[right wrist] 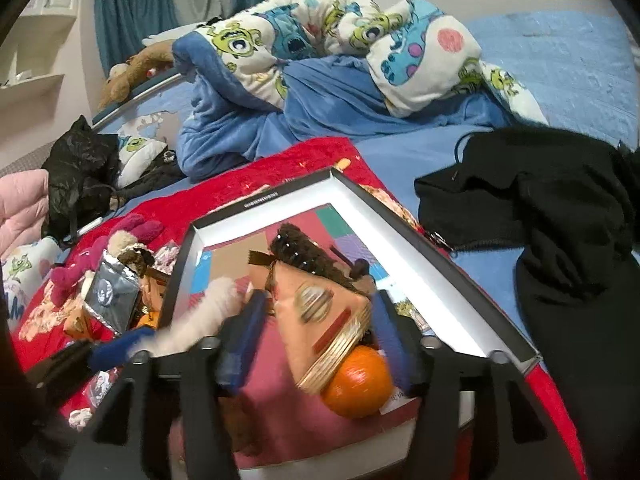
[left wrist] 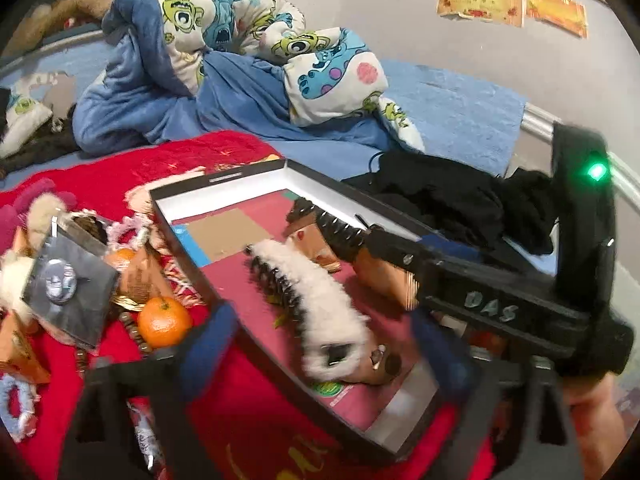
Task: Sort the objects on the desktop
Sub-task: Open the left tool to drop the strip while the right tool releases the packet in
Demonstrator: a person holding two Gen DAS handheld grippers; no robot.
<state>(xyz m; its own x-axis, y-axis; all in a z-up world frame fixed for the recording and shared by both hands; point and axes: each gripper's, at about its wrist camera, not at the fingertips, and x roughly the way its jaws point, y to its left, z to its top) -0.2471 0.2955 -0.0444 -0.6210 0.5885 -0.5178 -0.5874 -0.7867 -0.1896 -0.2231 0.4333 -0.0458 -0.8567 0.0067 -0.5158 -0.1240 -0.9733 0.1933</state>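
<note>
A black box with white inner walls (left wrist: 224, 200) (right wrist: 404, 240) lies on a red blanket. Inside it are a white fluffy hair clip (left wrist: 320, 304), a dark spiked clip (right wrist: 308, 258), an orange triangular packet (right wrist: 320, 312) and an orange (right wrist: 360, 384). My left gripper (left wrist: 320, 344) is open over the box, its fingers either side of the white clip's near end. My right gripper (right wrist: 316, 340) is open around the triangular packet, just above the orange. It also shows in the left wrist view, reaching in from the right (left wrist: 460, 276).
Left of the box lie another orange (left wrist: 164, 322), a grey badge card (left wrist: 66, 276), beads, small packets and plush toys (right wrist: 120, 232). A black garment (right wrist: 560, 220) lies on the right. A cartoon-print duvet (left wrist: 240, 40) is heaped behind.
</note>
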